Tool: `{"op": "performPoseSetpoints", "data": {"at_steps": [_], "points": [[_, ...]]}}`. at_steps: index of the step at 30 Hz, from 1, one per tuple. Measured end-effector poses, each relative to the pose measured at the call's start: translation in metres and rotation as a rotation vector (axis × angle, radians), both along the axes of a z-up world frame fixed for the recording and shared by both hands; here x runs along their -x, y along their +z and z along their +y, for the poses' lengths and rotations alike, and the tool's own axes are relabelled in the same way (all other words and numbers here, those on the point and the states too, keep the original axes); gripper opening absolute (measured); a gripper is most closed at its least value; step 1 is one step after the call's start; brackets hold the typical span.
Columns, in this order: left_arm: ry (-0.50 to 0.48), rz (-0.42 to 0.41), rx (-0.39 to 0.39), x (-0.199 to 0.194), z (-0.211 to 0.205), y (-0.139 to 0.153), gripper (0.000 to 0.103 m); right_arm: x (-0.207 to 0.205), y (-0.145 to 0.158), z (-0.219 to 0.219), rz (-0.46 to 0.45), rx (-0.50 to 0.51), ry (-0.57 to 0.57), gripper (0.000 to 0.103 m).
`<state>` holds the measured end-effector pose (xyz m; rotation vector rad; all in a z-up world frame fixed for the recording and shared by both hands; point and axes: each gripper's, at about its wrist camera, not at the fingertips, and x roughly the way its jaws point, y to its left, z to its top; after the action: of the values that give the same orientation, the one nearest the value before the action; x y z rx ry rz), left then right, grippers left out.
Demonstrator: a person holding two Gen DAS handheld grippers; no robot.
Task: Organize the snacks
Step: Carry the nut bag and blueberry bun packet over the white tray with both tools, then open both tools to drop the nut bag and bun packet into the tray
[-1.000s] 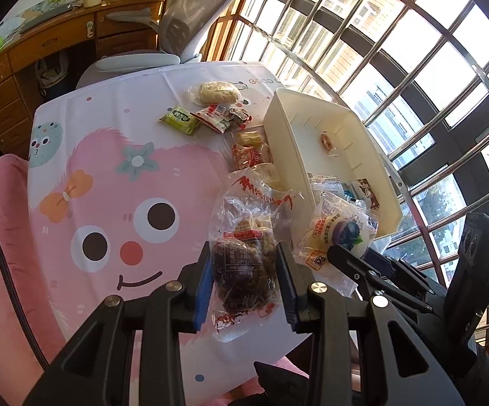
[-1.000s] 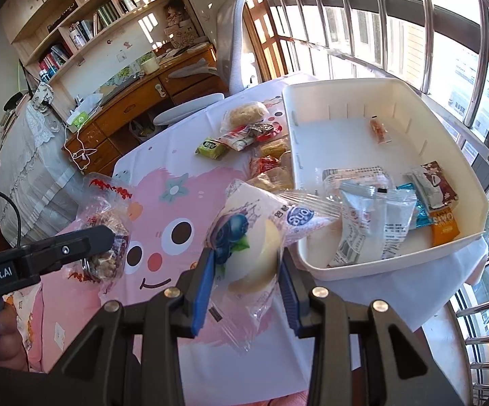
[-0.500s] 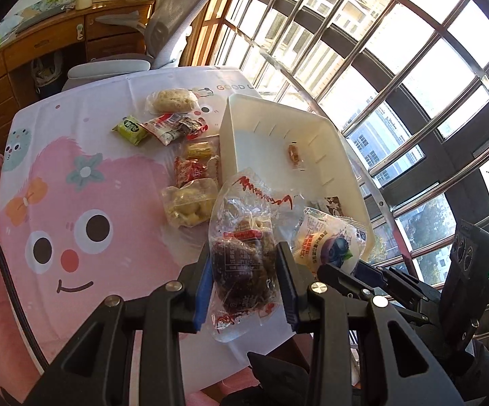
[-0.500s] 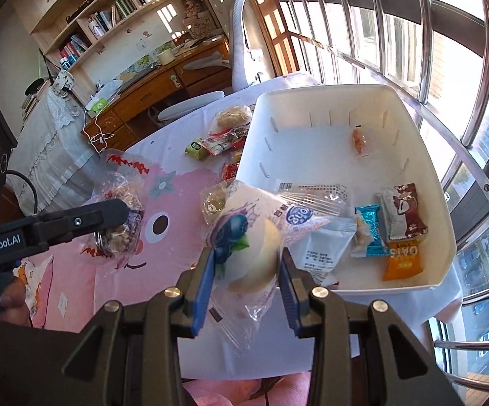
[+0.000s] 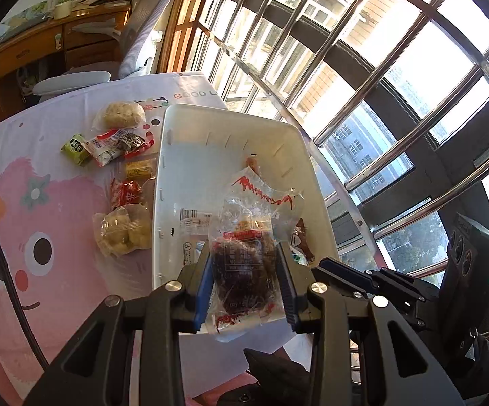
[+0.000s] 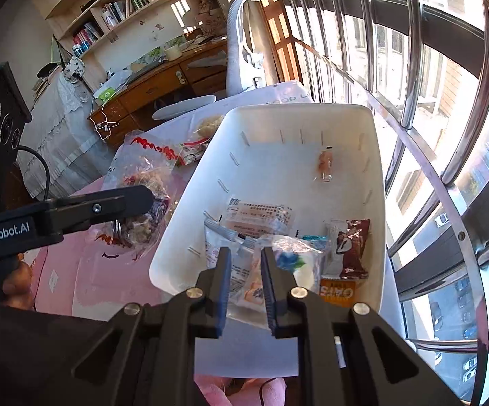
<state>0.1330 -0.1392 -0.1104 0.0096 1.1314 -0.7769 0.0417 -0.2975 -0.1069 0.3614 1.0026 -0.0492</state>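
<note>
The dark-filled snack bag (image 5: 242, 264), clenched in the left tool (image 5: 244, 282), hangs over the white bin's (image 5: 176, 182) near end. It should go further in before release. The right tool (image 6: 246, 287), jaws narrowed, grips nothing; the blueberry packet (image 6: 295, 260) lies in the bin.

A clear bag of dark dried snacks (image 5: 244, 257) with red print hangs upright over the white bin's (image 5: 163, 182) near end. In the bin, a blueberry bun packet (image 6: 295, 260) lies at six o'clock, a brown wafer pack (image 6: 354, 247) at five, a small sausage (image 6: 325, 165) at one.
</note>
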Motion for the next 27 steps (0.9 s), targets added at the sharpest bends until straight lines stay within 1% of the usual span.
{"op": "performPoseSetpoints", "data": {"at_steps": [8,12,13,14,16,18,20,24,27], "points": [[0.004,0.012,0.003,-0.005,-0.028,-0.006,0.034,-0.009,-0.003,-0.02,0.016,0.014,0.039,0.018],[0.001,0.008,-0.024,-0.005,-0.037,-0.008,0.036,-0.011,-0.005,-0.026,0.025,0.018,0.046,0.018],[-0.001,0.01,-0.028,-0.005,-0.038,-0.009,0.037,-0.011,-0.005,-0.026,0.026,0.02,0.045,0.018],[-0.001,0.013,-0.035,-0.005,-0.039,-0.01,0.042,-0.012,-0.005,-0.027,0.03,0.025,0.045,0.018],[0.001,0.018,-0.052,-0.006,-0.04,-0.012,0.048,-0.012,-0.006,-0.027,0.034,0.022,0.044,0.018],[0.008,0.022,-0.058,-0.006,-0.038,-0.014,0.051,-0.013,-0.007,-0.026,0.038,0.016,0.048,0.018],[0.017,0.026,-0.064,-0.007,-0.035,-0.015,0.056,-0.015,-0.008,-0.025,0.044,0.013,0.054,0.018],[0.032,0.036,-0.089,-0.008,-0.027,-0.018,0.062,-0.019,-0.011,-0.02,0.056,0.009,0.069,0.019],[0.044,0.043,-0.11,-0.008,-0.02,-0.02,0.065,-0.022,-0.013,-0.016,0.066,0.006,0.081,0.023]]}}
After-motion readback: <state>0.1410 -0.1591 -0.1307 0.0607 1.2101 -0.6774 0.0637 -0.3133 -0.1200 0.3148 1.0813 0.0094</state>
